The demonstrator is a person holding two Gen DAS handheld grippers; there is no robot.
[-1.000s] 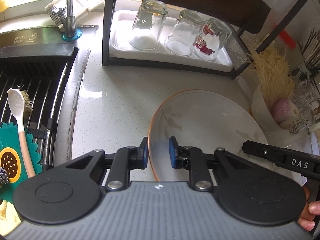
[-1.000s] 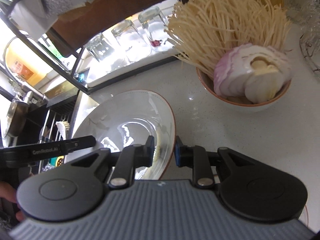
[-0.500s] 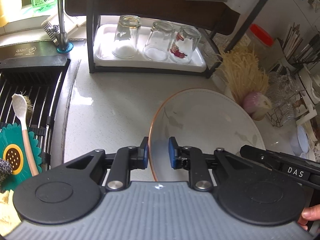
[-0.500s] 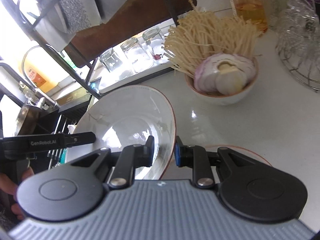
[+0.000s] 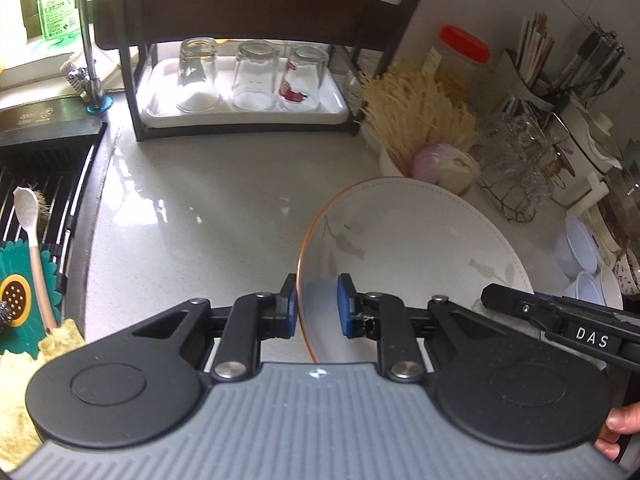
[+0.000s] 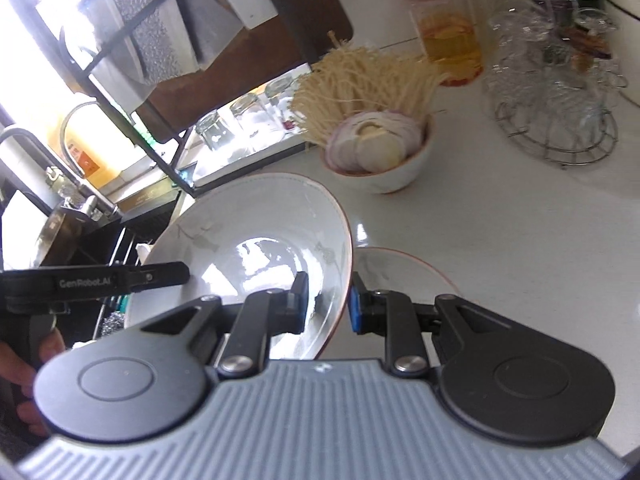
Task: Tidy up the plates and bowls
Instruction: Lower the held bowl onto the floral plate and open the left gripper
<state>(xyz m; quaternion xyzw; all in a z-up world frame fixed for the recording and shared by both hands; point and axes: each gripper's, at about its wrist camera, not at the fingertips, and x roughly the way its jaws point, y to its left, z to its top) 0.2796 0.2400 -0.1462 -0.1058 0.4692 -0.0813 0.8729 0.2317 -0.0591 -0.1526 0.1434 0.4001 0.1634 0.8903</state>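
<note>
Above the pale countertop [image 5: 208, 184], a wide white plate [image 5: 416, 240] with a thin orange rim hangs in the air, carried between both grippers. From the left wrist view the left gripper [image 5: 318, 304] is clenched on the plate's rim at its near left edge: one blue pad sits outside the rim, the other on the inner face, and the plate spreads away toward 1 o'clock. The right gripper [image 6: 328, 304] grasps the opposite edge in the same way; from its own view the plate runs off toward 10 o'clock, and the other gripper's black finger lies across the dish at 9 o'clock. So the plate spans the gap between the two claws, tilted a little, with each hand about equally near its own rim. What the coming move turns on, as I judge it, is the second plate [image 6: 404, 268] lying flat on the counter directly beneath the right gripper, half hidden by the carried dish's right edge; it lies on the right hand's side, so that hand would lead a stacking. A bowl of sliced onion and noodles [image 6: 380, 160] stands at 12 o'clock from the right gripper, near enough to be clipped by a careless swing. Upturned glasses [image 5: 252, 76] on their tray sit well apart at the far side.
</note>
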